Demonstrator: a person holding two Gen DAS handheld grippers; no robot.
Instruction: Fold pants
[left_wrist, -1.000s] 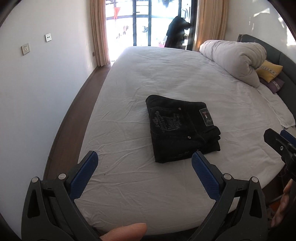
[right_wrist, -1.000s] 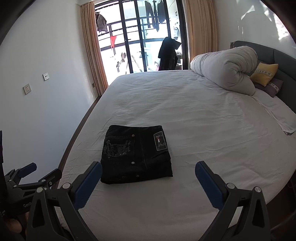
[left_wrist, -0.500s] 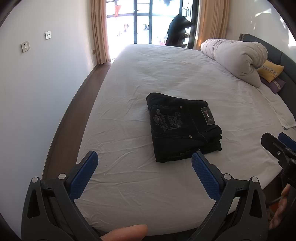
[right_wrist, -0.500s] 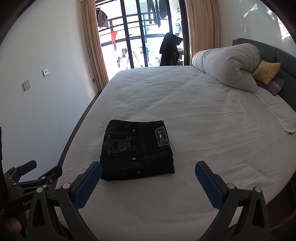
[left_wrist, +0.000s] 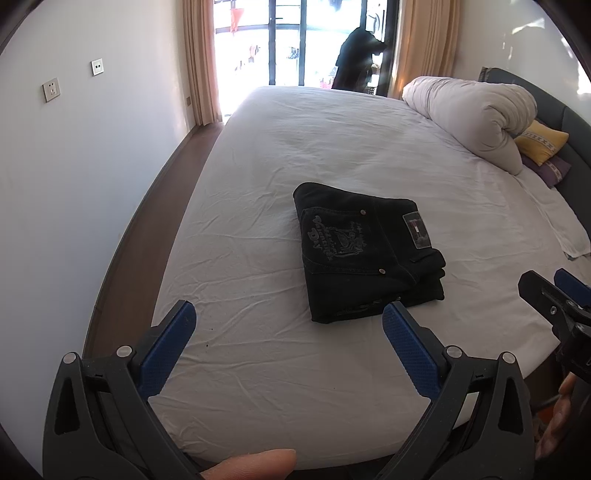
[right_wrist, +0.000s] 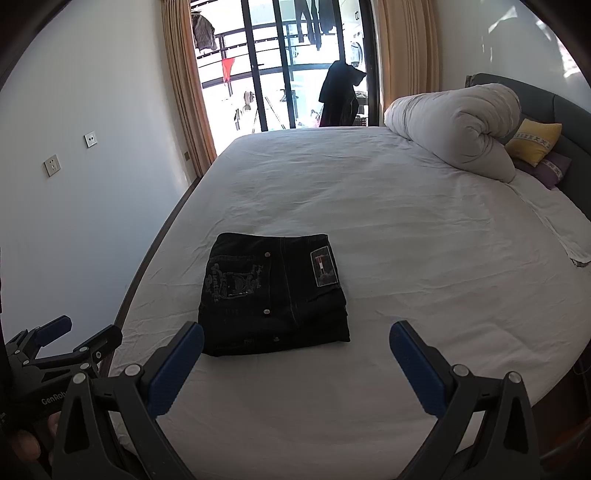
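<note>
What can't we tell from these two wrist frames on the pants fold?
- Underside and inner layers of the folded black pants: hidden by the top layer, both views.
- Patch label text: too small to read.
- Near edge of the bed: covered by the right tool in its view and the left tool in its view.
- Yellow pillow: partly behind the rolled duvet.

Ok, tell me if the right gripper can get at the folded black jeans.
Probably yes: the right gripper is open, and only bare white sheet lies between it and the folded black jeans.
</note>
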